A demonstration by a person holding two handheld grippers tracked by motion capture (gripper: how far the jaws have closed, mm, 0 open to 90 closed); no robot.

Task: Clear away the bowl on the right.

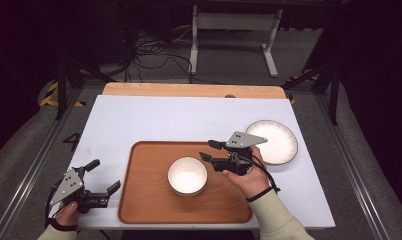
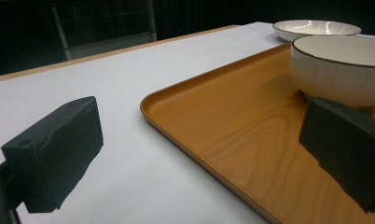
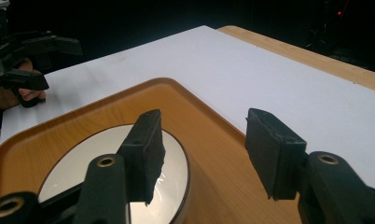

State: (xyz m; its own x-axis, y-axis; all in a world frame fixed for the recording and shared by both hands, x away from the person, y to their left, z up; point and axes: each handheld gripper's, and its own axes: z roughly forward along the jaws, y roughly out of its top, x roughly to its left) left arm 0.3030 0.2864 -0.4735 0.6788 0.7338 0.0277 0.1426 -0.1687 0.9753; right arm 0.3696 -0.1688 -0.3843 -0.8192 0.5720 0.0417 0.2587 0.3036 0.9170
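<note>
A white bowl (image 1: 187, 175) stands in the middle of a wooden tray (image 1: 149, 205). My right gripper (image 1: 210, 150) hovers just right of the bowl, open. In the right gripper view one pad (image 3: 146, 149) hangs over the bowl's (image 3: 69, 168) inside and the other over the tray (image 3: 59, 126), with the rim between them and untouched. A white ribbed plate (image 1: 271, 141) lies on the table right of the tray. My left gripper (image 1: 103, 175) rests open and empty at the tray's left edge, pointing toward the bowl (image 2: 339, 65).
The tray sits on a white board (image 1: 189, 117) that covers a wooden table, whose far edge (image 1: 189, 90) shows. The left gripper view shows the tray's corner (image 2: 232, 121) and the plate (image 2: 316, 28) beyond. Cables and a white stand (image 1: 234, 30) are on the floor behind.
</note>
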